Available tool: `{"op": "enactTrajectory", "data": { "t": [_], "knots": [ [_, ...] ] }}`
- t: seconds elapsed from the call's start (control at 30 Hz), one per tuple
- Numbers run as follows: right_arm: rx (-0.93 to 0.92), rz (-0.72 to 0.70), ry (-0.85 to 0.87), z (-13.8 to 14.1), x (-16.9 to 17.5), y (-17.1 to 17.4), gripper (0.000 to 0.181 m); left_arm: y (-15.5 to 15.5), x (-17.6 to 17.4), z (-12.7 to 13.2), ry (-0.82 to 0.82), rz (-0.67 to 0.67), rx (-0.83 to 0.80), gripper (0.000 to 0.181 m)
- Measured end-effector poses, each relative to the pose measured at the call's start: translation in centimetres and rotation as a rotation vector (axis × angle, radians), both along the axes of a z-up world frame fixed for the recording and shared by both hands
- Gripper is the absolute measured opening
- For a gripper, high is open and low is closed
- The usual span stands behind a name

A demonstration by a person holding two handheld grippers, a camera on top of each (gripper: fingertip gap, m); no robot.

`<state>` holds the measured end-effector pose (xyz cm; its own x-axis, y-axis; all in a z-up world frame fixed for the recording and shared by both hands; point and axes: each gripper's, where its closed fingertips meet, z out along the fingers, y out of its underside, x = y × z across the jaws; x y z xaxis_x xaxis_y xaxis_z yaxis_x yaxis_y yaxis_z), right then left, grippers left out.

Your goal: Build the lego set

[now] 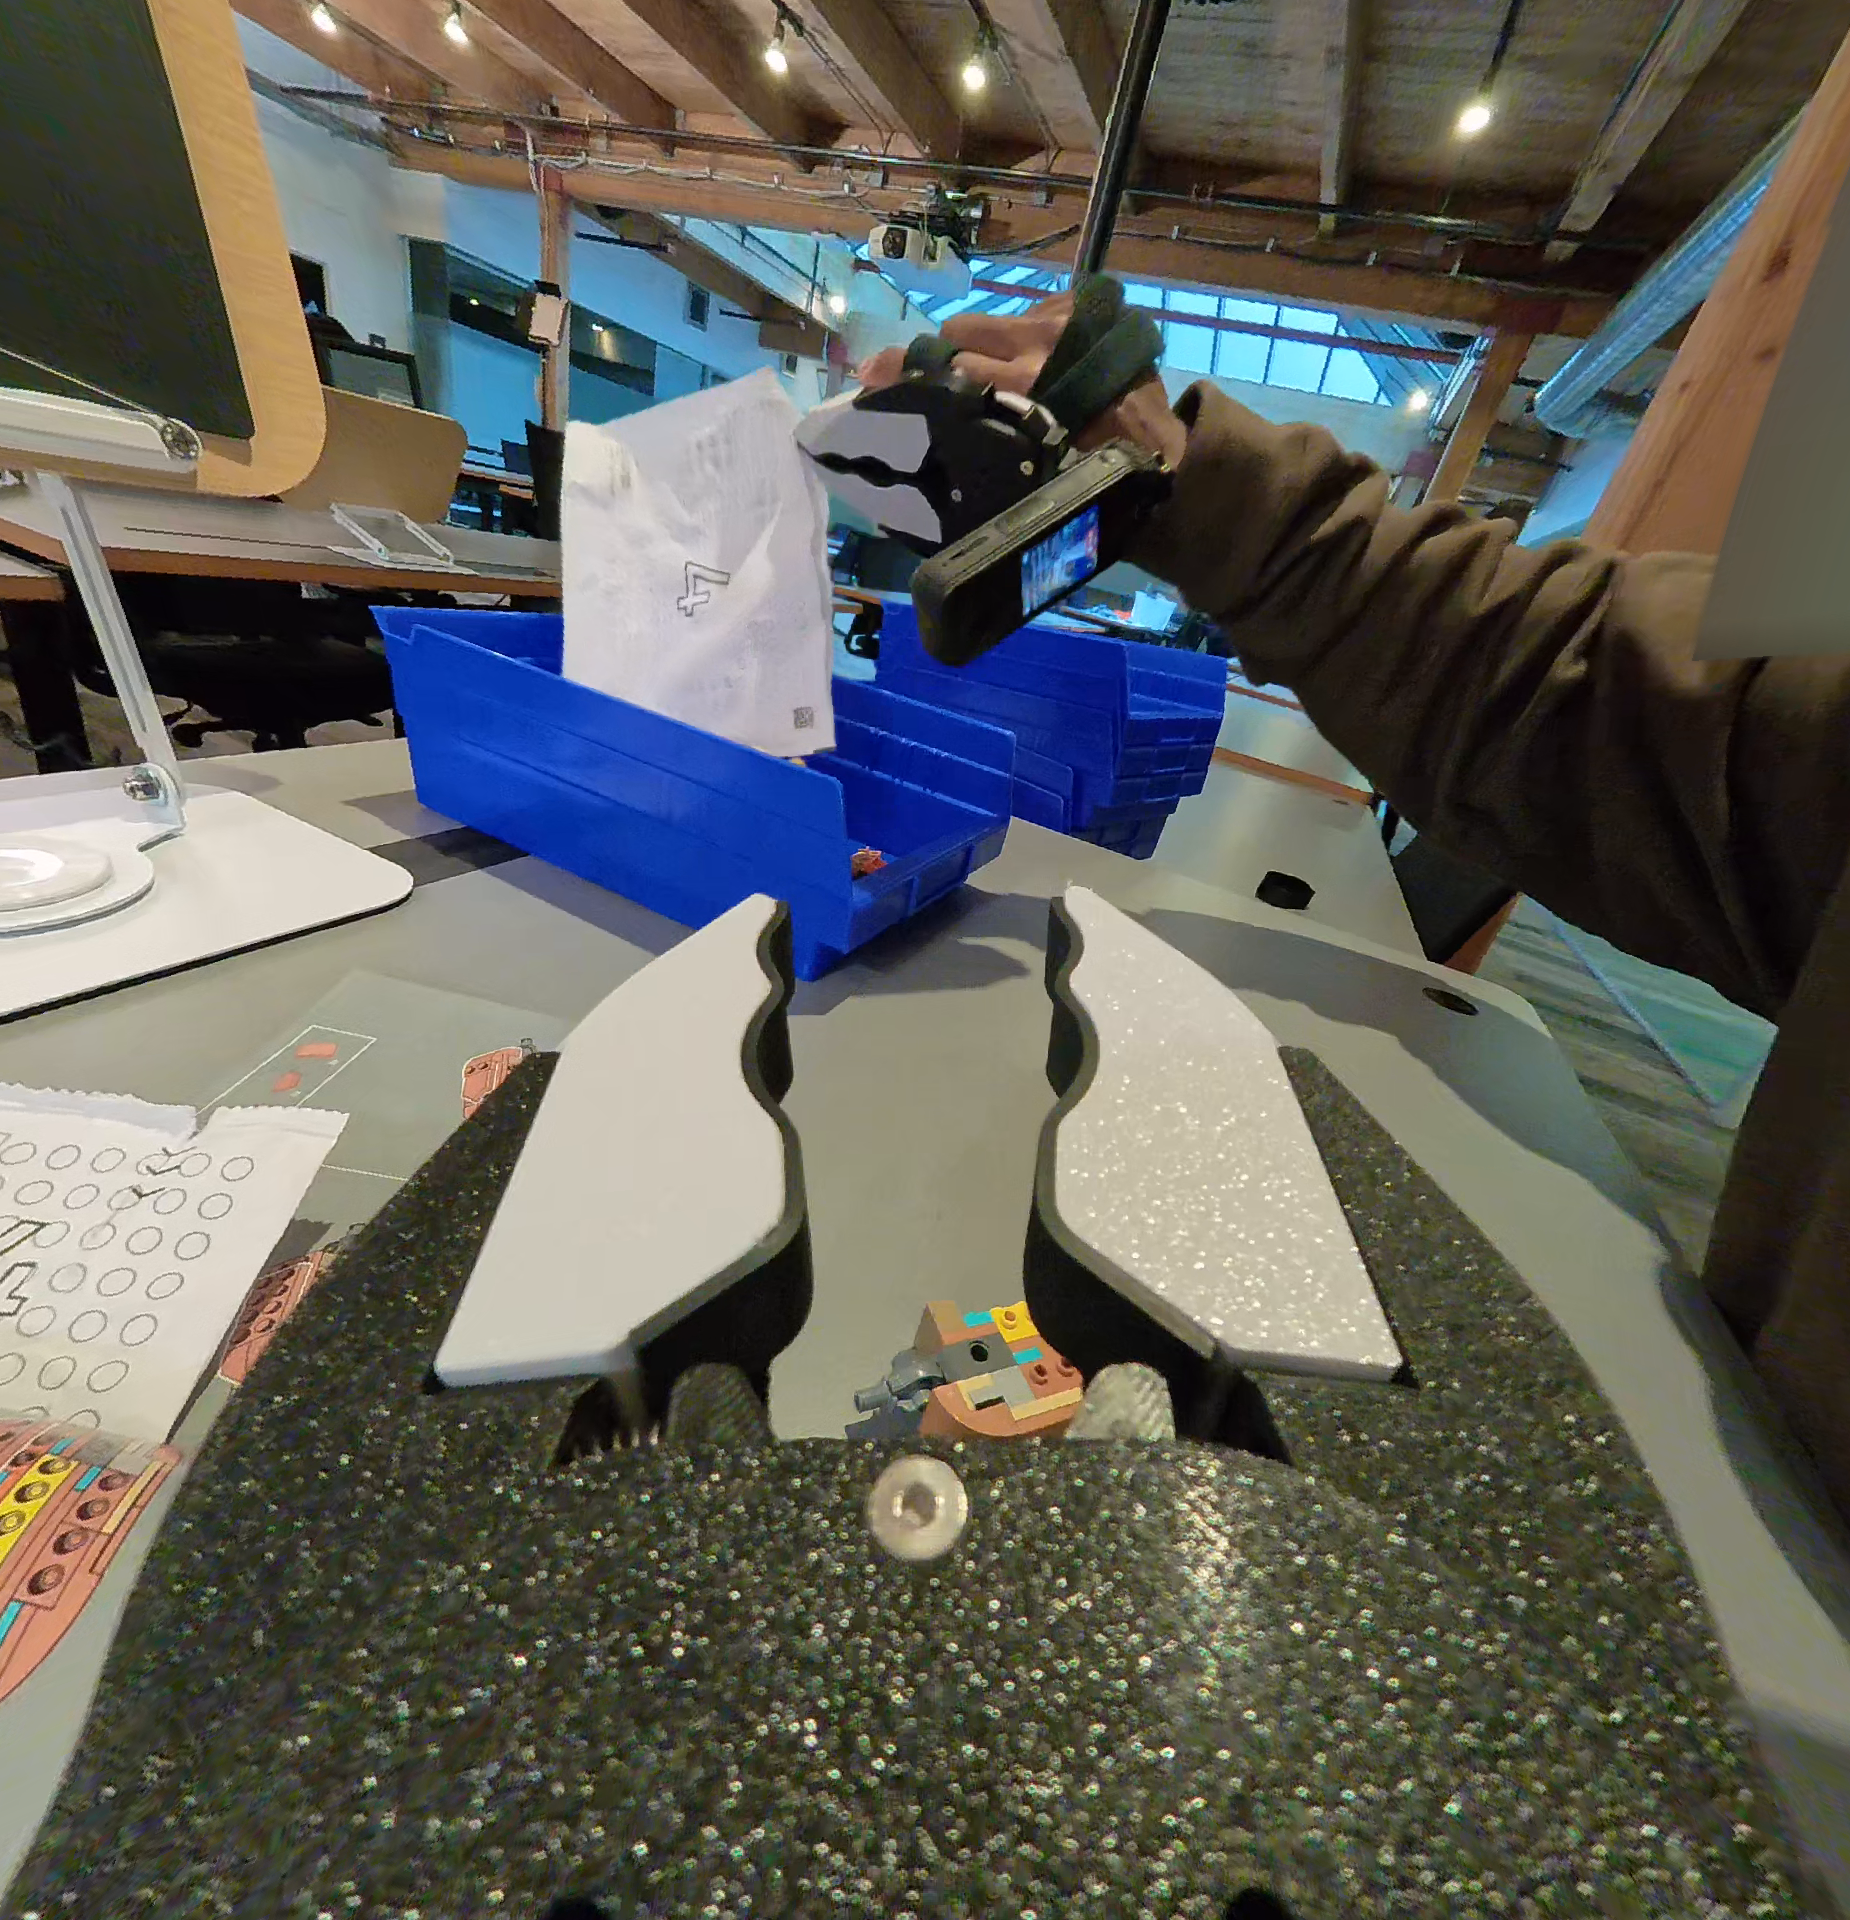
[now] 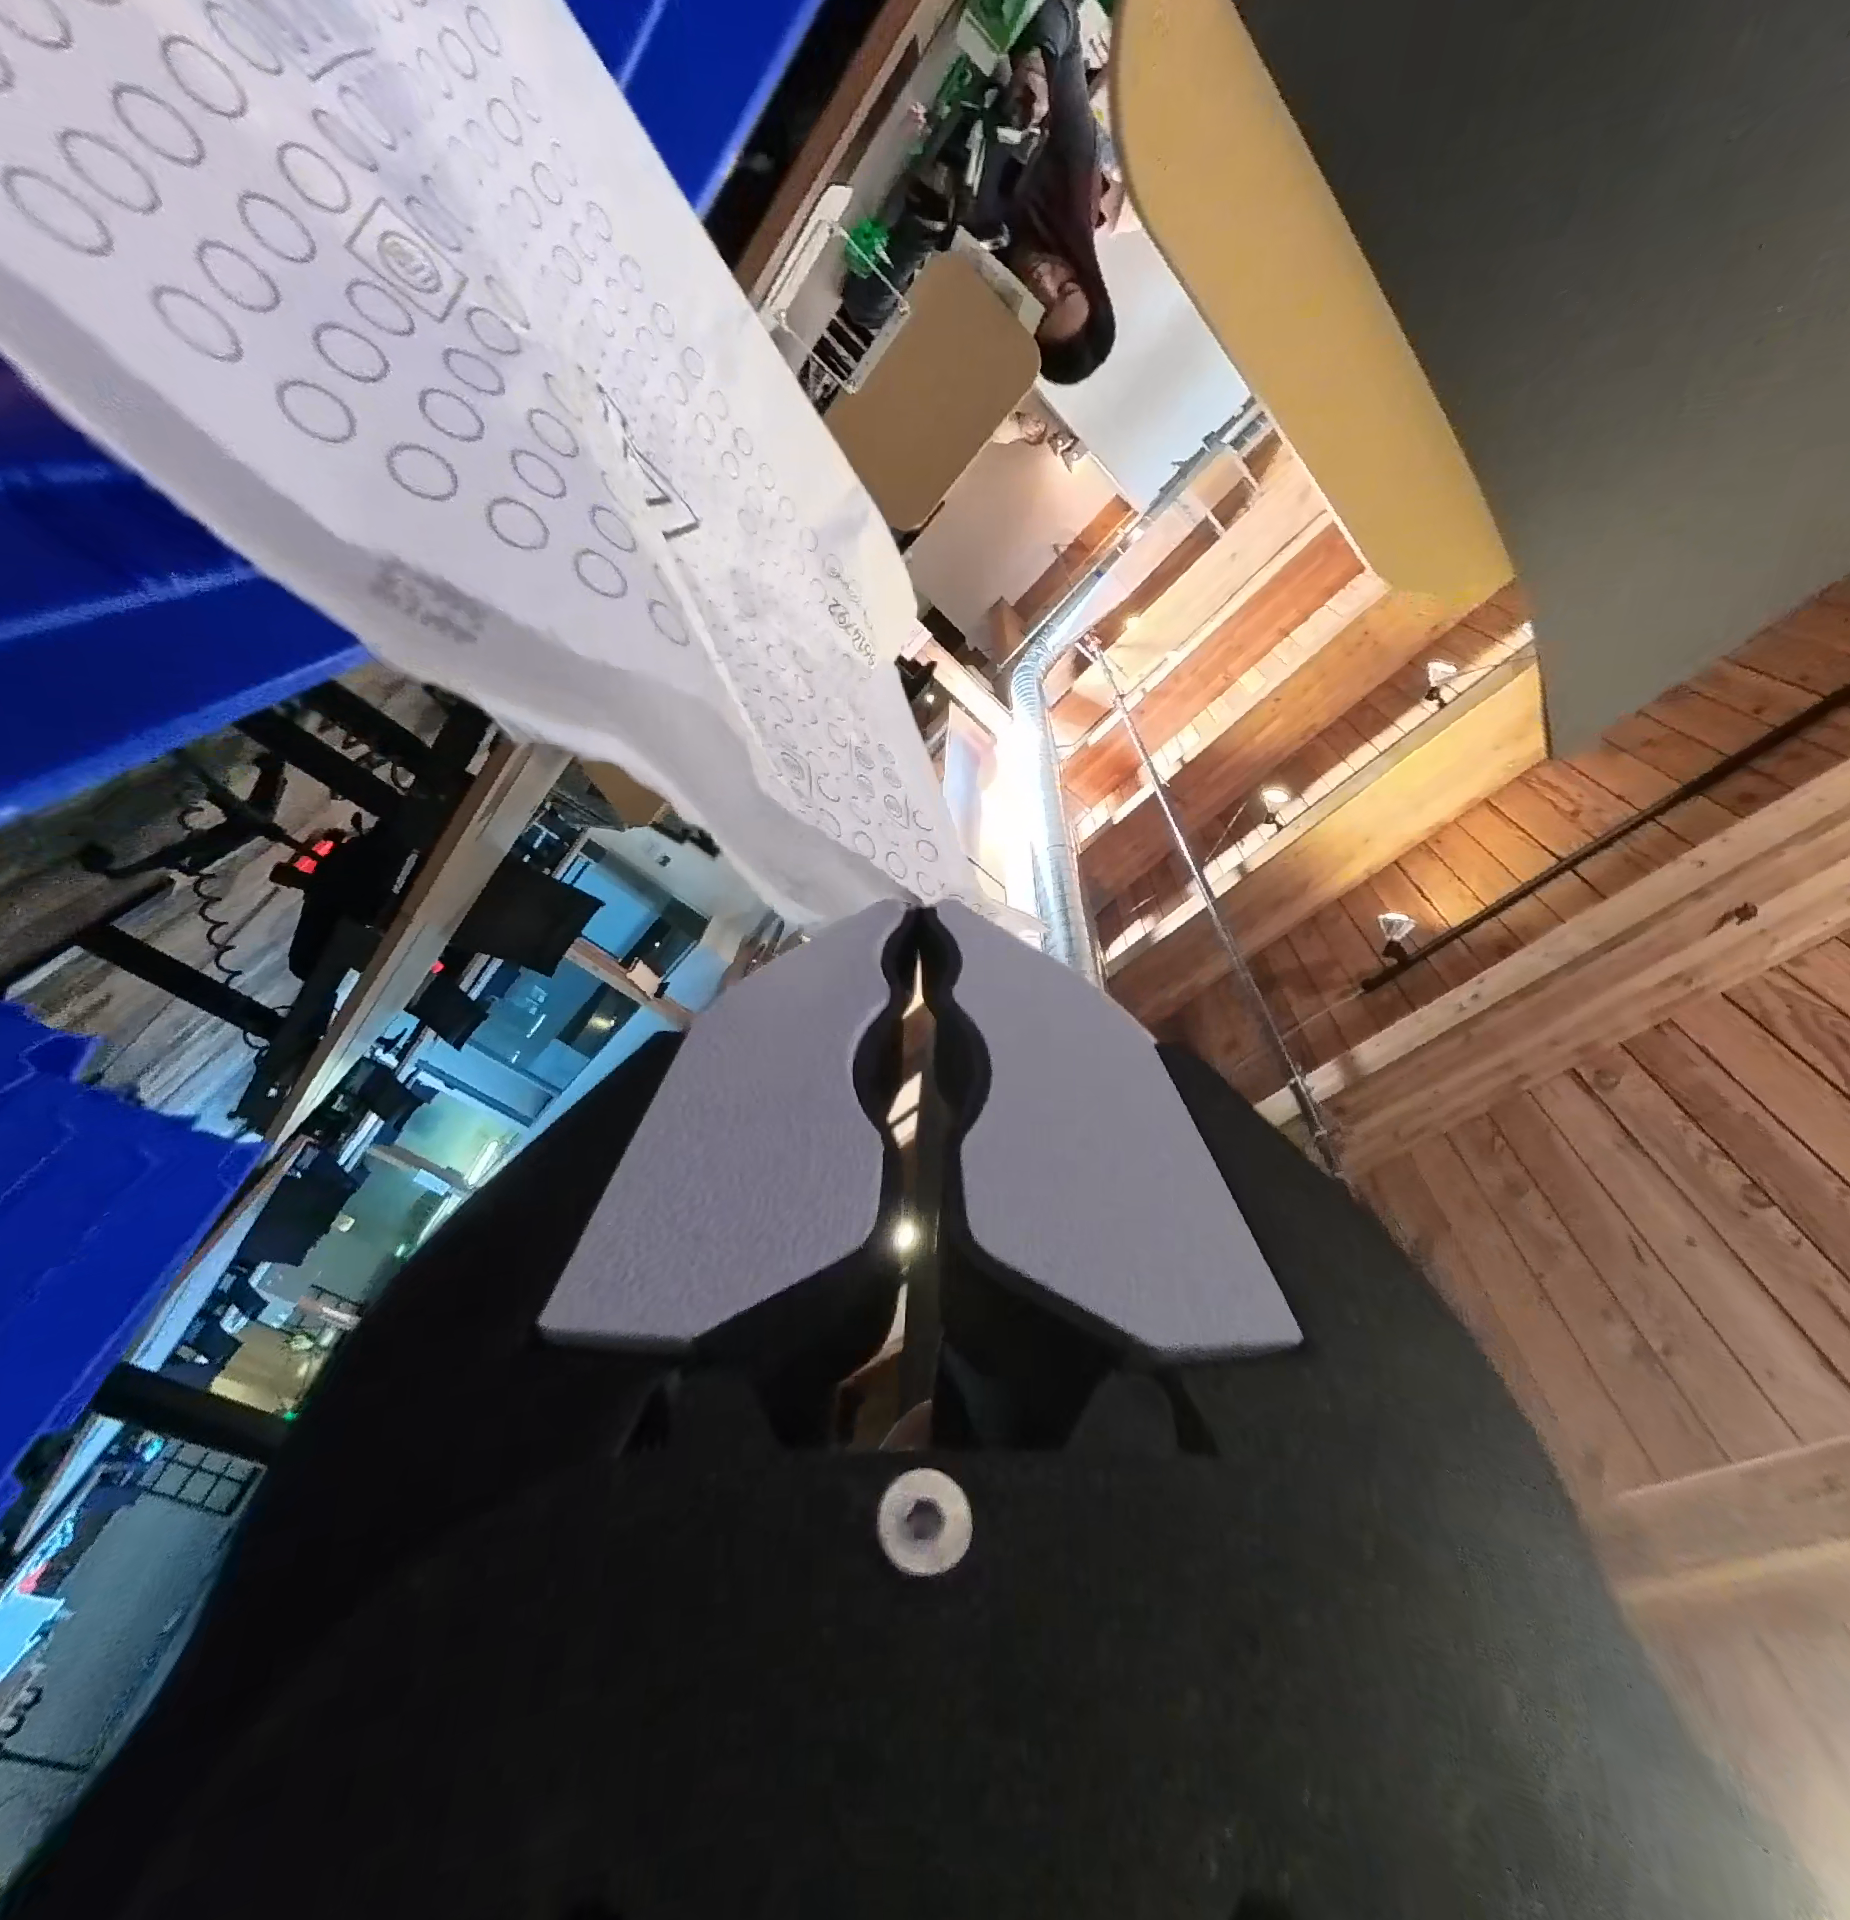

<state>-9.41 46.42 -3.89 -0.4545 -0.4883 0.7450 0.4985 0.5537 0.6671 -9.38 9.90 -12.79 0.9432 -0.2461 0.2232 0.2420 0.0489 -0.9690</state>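
Note:
My right gripper (image 2: 919, 912) is shut on the corner of a white paper parts bag (image 2: 464, 416) and holds it up, tipped over a blue bin (image 1: 692, 800). In the left wrist view the right gripper (image 1: 817, 442) and the bag (image 1: 697, 561) hang above the bin. A small orange piece (image 1: 867, 860) lies in the bin's near end. My left gripper (image 1: 916, 935) is open and empty above the grey table (image 1: 900, 1143). A small brown, tan and yellow lego build (image 1: 978, 1371) lies on the table between the bases of its fingers.
Another white parts bag (image 1: 121, 1236) lies on the instruction booklet (image 1: 38, 1517) at the left. A white monitor stand (image 1: 173, 894) sits at the far left. A stack of blue bins (image 1: 1087, 727) stands behind the first. A small black part (image 1: 1285, 889) lies at the right. My right fingertips sit around 40 centimeters from my left ones.

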Motion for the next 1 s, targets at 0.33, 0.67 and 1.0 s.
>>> {"op": "enactTrajectory", "data": {
  "t": [0.33, 0.67, 1.0],
  "knots": [
    [-0.219, -0.127, 0.047, 2.0, 2.9, 0.4, 0.0, 0.2, -0.4, 0.3, 0.008, 0.024, 0.011, 0.047],
    [-0.498, -0.316, 0.041, 3.6, 6.8, -2.6, 0.0, 0.8, 0.9, 2.5, 0.024, 0.019, 0.064, 0.047],
    [-0.606, -0.457, 0.055, 4.6, 10.2, -7.2, 0.0, 2.7, 5.0, 4.7, 0.054, -0.036, 0.1, 0.053]
  ]
}}
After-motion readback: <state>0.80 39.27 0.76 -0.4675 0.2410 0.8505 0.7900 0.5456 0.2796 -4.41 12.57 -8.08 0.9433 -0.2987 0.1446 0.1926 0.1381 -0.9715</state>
